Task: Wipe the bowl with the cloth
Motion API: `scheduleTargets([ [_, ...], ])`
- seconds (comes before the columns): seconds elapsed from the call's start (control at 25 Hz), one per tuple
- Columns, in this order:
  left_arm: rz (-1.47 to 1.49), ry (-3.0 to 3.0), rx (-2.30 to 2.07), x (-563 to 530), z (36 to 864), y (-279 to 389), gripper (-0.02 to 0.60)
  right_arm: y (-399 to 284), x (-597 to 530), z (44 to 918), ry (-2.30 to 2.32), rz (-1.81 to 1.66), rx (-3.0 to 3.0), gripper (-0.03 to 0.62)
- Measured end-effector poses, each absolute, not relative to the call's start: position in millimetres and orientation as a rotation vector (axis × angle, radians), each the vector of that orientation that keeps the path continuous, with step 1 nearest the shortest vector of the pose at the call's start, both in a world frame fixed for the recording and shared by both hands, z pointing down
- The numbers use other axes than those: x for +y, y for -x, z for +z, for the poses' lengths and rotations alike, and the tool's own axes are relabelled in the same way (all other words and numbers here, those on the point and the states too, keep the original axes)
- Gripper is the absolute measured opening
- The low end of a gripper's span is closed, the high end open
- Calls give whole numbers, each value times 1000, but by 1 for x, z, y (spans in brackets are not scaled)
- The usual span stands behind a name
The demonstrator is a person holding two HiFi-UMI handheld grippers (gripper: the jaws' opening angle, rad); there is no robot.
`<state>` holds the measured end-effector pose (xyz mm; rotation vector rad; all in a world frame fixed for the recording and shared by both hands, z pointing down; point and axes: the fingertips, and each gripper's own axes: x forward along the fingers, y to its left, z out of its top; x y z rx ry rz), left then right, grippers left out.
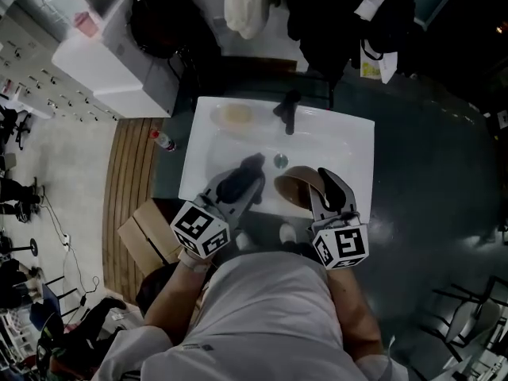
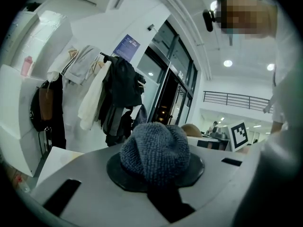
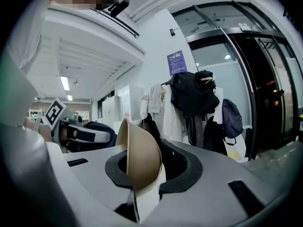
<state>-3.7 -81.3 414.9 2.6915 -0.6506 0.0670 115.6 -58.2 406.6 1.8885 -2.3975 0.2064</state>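
My left gripper (image 1: 248,169) is shut on a dark blue-grey knitted cloth (image 1: 240,178), which bulges out between its jaws as a bunched cloth (image 2: 155,151) in the left gripper view. My right gripper (image 1: 327,178) is shut on the rim of a tan bowl (image 1: 295,187), held on edge over the white sink (image 1: 349,145). In the right gripper view the bowl (image 3: 141,159) stands upright between the jaws, its rounded outside facing right. Cloth and bowl are a short way apart, side by side above the basin.
A black tap (image 1: 288,111) stands at the back of the sink, with a yellowish sponge (image 1: 236,116) on the rim to its left. The drain (image 1: 280,161) lies between the grippers. A bottle (image 1: 163,140) and cardboard box (image 1: 149,232) sit on the floor at left. Coats hang behind.
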Motion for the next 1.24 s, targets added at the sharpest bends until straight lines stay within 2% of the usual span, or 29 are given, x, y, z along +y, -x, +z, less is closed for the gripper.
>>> scheduleTargets([
  [1.24, 102, -2655, -745, -82, 425, 13, 71, -114, -50, 414, -1917, 204, -2333, 81],
])
